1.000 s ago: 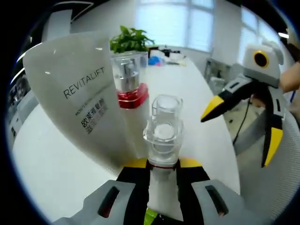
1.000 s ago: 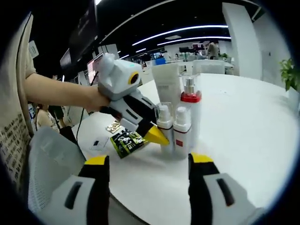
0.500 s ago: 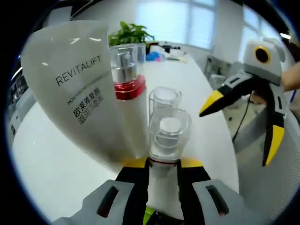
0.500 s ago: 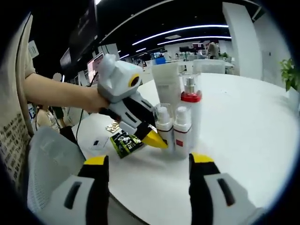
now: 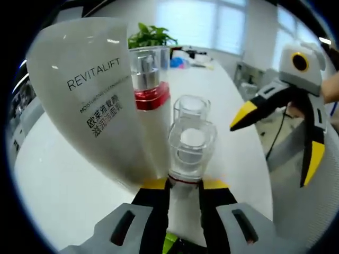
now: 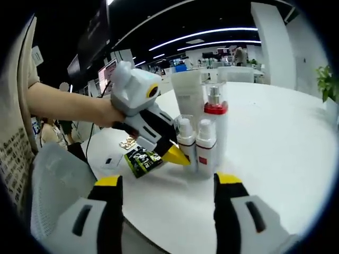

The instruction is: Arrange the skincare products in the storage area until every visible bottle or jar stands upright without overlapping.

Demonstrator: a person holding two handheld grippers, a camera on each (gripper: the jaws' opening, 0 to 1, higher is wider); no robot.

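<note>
My left gripper point(image 5: 184, 186) is shut on a small white bottle with a clear cap point(image 5: 189, 145). Right behind it stands a second small clear-capped bottle point(image 5: 192, 107), then a tall pump bottle with a red collar point(image 5: 151, 98) and a white REVITALIFT tube point(image 5: 87, 95). In the right gripper view the left gripper point(image 6: 177, 153) holds that small bottle point(image 6: 185, 138) upright against its twin point(image 6: 205, 148), in front of the pump bottle point(image 6: 214, 114) and the tube point(image 6: 189, 94). My right gripper point(image 6: 168, 182) stands open, well short of the group, and hangs open in the left gripper view point(image 5: 276, 138).
A green-and-black sachet point(image 6: 142, 160) lies on the round white table point(image 6: 275, 137) beside the bottles, near the table's edge. A grey chair back point(image 6: 58, 180) stands close by. A potted plant point(image 5: 148, 39) sits at the far side.
The left gripper has shifted only slightly with the small bottle in it. The right gripper has stayed open in place.
</note>
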